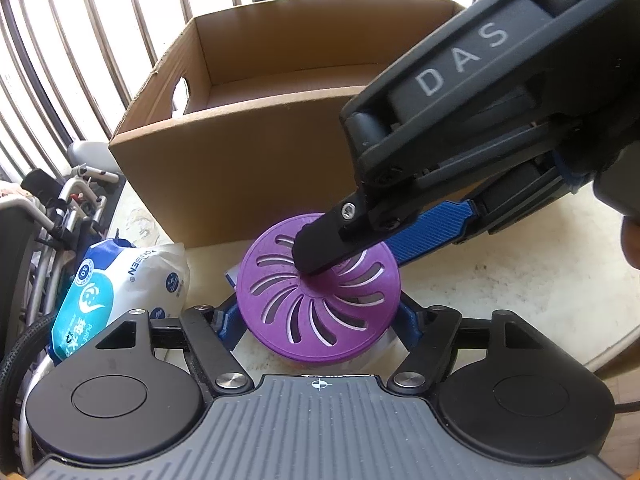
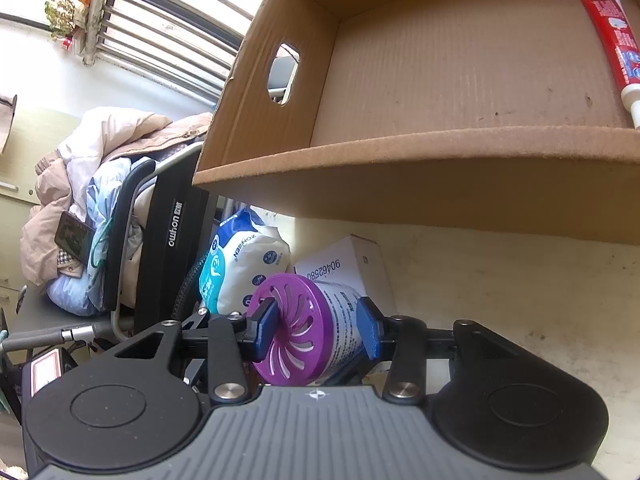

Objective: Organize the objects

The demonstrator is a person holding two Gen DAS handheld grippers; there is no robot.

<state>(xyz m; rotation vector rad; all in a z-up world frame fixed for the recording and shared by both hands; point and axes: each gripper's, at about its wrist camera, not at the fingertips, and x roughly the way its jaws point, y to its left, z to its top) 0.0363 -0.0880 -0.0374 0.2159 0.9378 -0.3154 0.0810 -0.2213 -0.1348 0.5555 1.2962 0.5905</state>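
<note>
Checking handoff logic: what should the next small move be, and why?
Probably lift the purple-lidded jar toward the cardboard box: the right gripper clamps it lid to base, the left gripper flanks it, and the box stands open behind.

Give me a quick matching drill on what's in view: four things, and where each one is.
Things:
1. red tube
2. purple-lidded jar
3. wipes pack
4. white box

Places:
A. left of the jar, by the table edge
B. inside the cardboard box
C. behind the jar, number label showing
D. between the fingers of the right tool

Pairs: 1-B, 2-D, 3-A, 4-C
</note>
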